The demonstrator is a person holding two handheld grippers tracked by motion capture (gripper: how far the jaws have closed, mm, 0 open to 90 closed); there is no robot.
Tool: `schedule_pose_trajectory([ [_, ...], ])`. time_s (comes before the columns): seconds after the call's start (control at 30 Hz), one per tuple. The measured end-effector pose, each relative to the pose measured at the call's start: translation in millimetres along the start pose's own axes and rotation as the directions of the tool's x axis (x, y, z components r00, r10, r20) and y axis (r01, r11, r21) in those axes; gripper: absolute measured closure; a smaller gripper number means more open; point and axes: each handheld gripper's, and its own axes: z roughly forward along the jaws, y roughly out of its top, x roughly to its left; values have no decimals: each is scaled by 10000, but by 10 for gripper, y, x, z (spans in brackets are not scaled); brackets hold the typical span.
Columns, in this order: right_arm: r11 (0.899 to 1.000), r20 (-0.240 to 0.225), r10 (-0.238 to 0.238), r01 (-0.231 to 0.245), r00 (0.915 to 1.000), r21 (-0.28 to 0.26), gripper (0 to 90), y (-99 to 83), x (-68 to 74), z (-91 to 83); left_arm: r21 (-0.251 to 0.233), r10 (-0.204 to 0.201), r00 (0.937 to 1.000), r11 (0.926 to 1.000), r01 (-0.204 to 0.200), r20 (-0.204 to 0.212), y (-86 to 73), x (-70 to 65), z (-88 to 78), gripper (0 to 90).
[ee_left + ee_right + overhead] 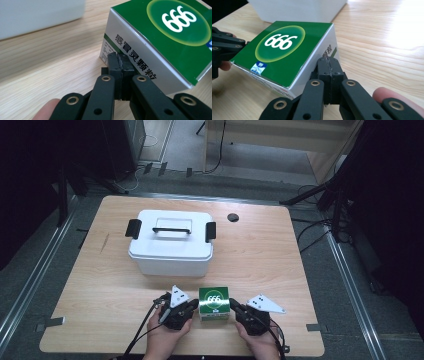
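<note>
A: What do the two grippers show?
B: The left gripper (pixel 119 58) and the right gripper (pixel 328 63) each have their jaws pressed together with nothing between them. The closed tips bear on opposite white side walls of the green-topped cardboard medicine box (pixel 214 303), so the box is squeezed between the two tools rather than pinched by either.

A: Where does the box lie?
B: Near the front edge of the pale wood-grain table (pixel 280 260), about midway along it, resting flat on the surface.

A: How far along is the work?
B: Judged early: the box is braced but not lifted. The white plastic storage bin (pixel 171 245), nearer the table's middle and toward its left edge, has its lid on and both black latches down; opening it appears to remain.

A: Materials?
B: Glossy printed card with sharp corners; matte black jaws with brass-coloured rivets; smooth moulded plastic; a small black round cap (pixel 232 217) near the back edge.
</note>
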Motion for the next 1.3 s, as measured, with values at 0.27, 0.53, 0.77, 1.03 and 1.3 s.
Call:
schedule_pose_trajectory([
  [0.27, 10000, 384, 81, -79, 9992, -47, 900, -31, -138, -122, 29, -26, 9997, 10000, 25, 255, 62, -143, 131, 900],
  [0.53, 9992, 605, 384, -379, 9974, -94, 900, -122, -288, -257, 37, 109, 9988, 9999, -110, 482, 121, -282, 248, 900],
  [0.77, 9995, 809, 326, -325, 9962, -31, 897, -130, -327, -304, -267, 165, 9989, 9995, -154, 430, 125, -264, 219, 896],
  [1.03, 9990, 1504, 1, 67, 9886, -449, 900, 118, -484, -330, -1082, -495, 9973, 9932, 435, -540, 107, 283, -209, 900],
  [1.3, 9950, 1379, -283, 411, 9900, -909, 900, 488, -414, -184, -1512, -1520, 9703, 9806, 1243, -1882, 33, 1040, -612, 900],
])
